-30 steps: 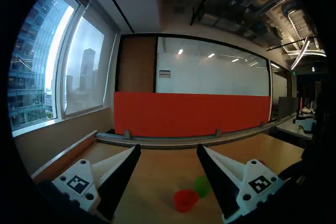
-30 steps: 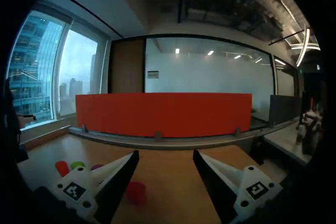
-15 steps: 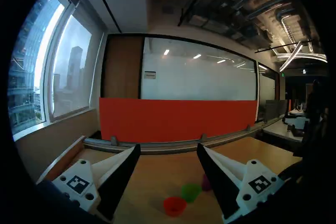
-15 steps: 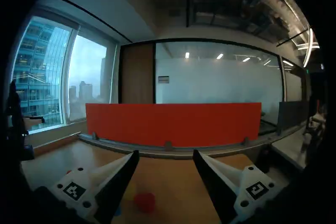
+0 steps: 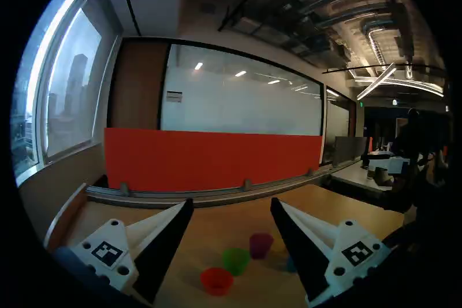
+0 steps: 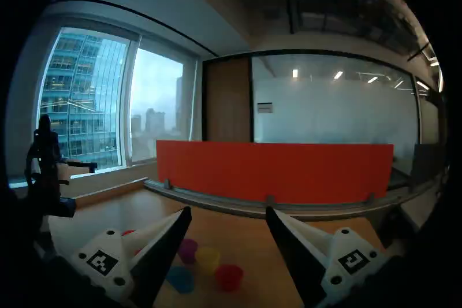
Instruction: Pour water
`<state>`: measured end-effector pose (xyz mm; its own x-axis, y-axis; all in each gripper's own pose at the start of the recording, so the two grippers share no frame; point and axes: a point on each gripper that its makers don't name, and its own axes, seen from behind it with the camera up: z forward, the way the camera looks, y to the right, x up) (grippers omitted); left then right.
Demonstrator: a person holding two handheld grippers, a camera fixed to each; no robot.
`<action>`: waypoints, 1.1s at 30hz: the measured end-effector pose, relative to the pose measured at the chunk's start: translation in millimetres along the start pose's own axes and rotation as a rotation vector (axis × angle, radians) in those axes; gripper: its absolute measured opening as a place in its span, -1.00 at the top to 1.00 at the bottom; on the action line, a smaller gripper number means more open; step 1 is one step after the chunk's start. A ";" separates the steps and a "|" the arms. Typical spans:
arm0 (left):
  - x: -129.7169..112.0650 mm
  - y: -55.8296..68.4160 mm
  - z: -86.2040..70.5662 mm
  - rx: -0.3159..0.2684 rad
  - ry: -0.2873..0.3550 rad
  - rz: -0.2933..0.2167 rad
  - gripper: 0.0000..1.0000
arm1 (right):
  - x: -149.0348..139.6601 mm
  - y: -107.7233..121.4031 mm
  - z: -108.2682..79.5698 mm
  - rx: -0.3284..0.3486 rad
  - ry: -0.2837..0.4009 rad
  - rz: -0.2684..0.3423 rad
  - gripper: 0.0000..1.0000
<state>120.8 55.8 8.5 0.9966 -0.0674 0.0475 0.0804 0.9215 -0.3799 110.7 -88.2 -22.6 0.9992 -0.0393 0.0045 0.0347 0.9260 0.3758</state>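
The left gripper view looks forward from just behind the left gripper [image 5: 231, 201], held low over the wooden table [image 5: 231, 230] and facing the orange partition [image 5: 213, 160] straight ahead of the fingers. The window [image 5: 58, 106] lies off beyond its left finger. The right gripper view sits the same way behind the right gripper [image 6: 227, 210], turned more toward that window [image 6: 86, 111]. Both views share the partition, the glass wall [image 5: 242, 103] above it, the tabletop, and the coloured cups [image 5: 235, 260] near and below the fingertips.
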 end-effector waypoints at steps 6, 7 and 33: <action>-3.9 5.9 0.3 -0.042 -0.025 0.019 -0.99 | -1.6 -15.9 0.8 0.069 -0.010 -0.012 -1.00; -4.7 7.0 0.6 -0.048 -0.031 0.024 -1.00 | -2.0 -18.8 0.9 0.080 -0.014 -0.016 -1.00; -62.1 31.5 7.4 -0.199 -0.215 0.111 -1.00 | -63.0 -62.3 -3.5 0.272 -0.215 -0.127 -1.00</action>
<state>61.3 91.8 0.4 0.9744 0.1319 0.1821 -0.0058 0.8242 -0.5662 45.7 -142.1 -49.5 0.9594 -0.2523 0.1257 0.1232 0.7762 0.6183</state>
